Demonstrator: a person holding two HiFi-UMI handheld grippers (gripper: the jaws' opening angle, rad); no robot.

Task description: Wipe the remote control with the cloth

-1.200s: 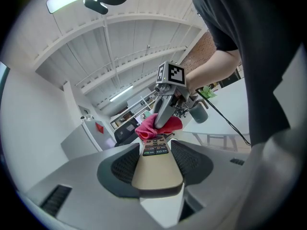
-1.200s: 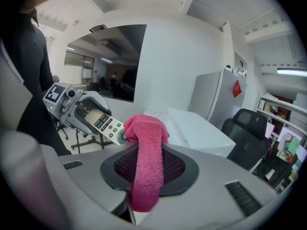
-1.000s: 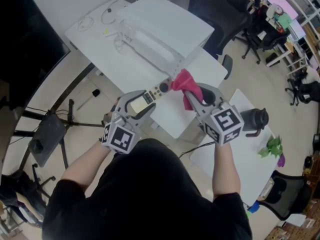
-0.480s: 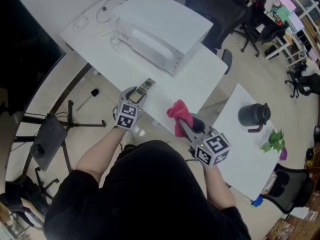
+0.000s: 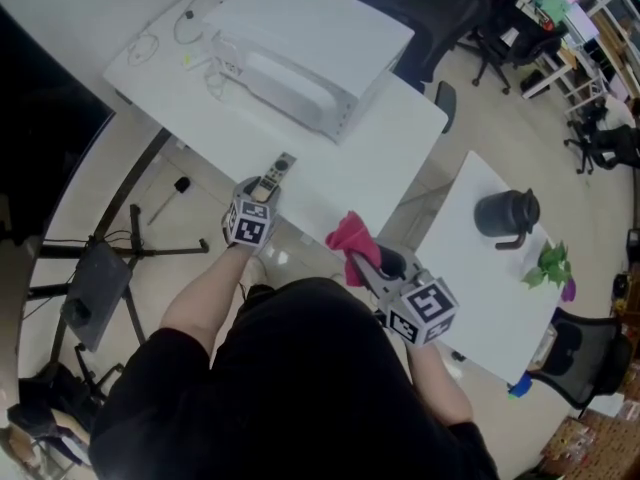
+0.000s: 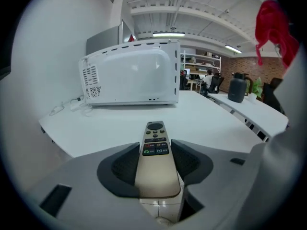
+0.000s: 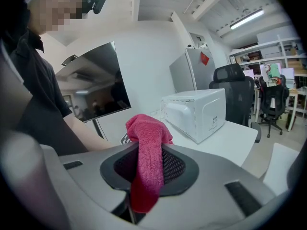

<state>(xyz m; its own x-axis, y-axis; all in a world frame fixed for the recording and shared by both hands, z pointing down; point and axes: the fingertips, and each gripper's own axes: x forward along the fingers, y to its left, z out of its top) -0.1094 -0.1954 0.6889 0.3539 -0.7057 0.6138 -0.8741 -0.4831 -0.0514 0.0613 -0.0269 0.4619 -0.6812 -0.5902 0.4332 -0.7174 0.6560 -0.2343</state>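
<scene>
Lower now and drawn apart: centre-left, my left gripper (image 5: 262, 190) grasps the slim beige remote control (image 5: 278, 167) over the white worktop (image 5: 370, 158); lower right, my right gripper (image 5: 368, 265) clenches the pink cloth (image 5: 350, 235), clear of it. Wiping looks interrupted.

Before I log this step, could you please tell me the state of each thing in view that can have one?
left gripper, shut on the remote control.
remote control, held, buttons up, apart from the cloth.
right gripper, shut on the cloth.
cloth, bunched, hanging through the jaws.
microwave, no door seen open.
black jug, upright on the side table.
</scene>
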